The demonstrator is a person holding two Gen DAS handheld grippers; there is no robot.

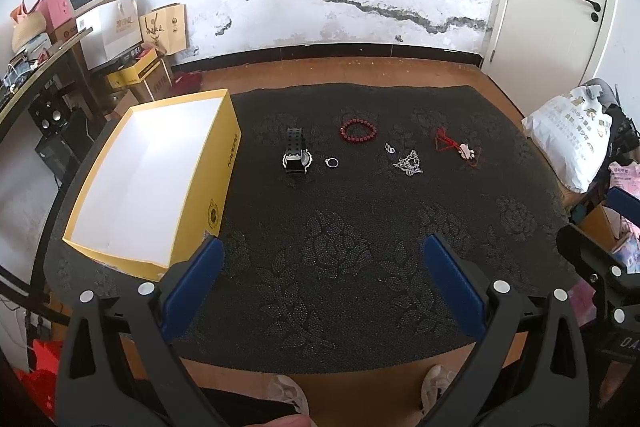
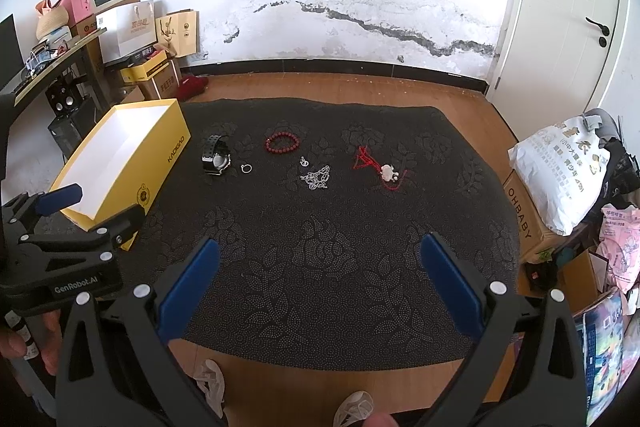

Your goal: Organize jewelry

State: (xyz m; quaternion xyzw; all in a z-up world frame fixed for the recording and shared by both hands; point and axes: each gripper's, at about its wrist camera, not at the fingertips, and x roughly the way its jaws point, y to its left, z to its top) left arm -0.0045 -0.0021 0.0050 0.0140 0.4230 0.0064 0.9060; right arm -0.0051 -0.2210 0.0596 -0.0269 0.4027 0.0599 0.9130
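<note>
- Left wrist view: the left gripper (image 1: 320, 259) is held above the near part of the dark mat (image 1: 360, 267), its blue-padded jaws spread wide with nothing between them.
- No progress is shown here: the yellow box (image 1: 224, 163) at the mat's left edge is seen with a bare white interior, so all sorting is judged to be left.
- 5 pieces are laid in a loose row across the far half of the mat: a black watch (image 1: 295, 155) nearest the box, a small ring (image 1: 332, 163) just beside it, a red bead bracelet (image 1: 359, 131) farther back, a silver chain (image 1: 408, 163) in a heap, and a red cord pendant (image 1: 460, 149) at the right end.
- The watch's long axis is seen running away from the camera, face near, strap behind; the box's long axis runs roughly the same way.
- Right wrist view: the right gripper (image 2: 320, 259) is likewise held wide apart and empty over the near mat, with the left gripper visible at the left, in front of the box's near corner.
- The box interior is again seen empty, and the 5 pieces remain well apart from both grippers.
- Here the watch's axis is seen slanting toward the far right, and the pendant cord trails from far left to near right.
</note>
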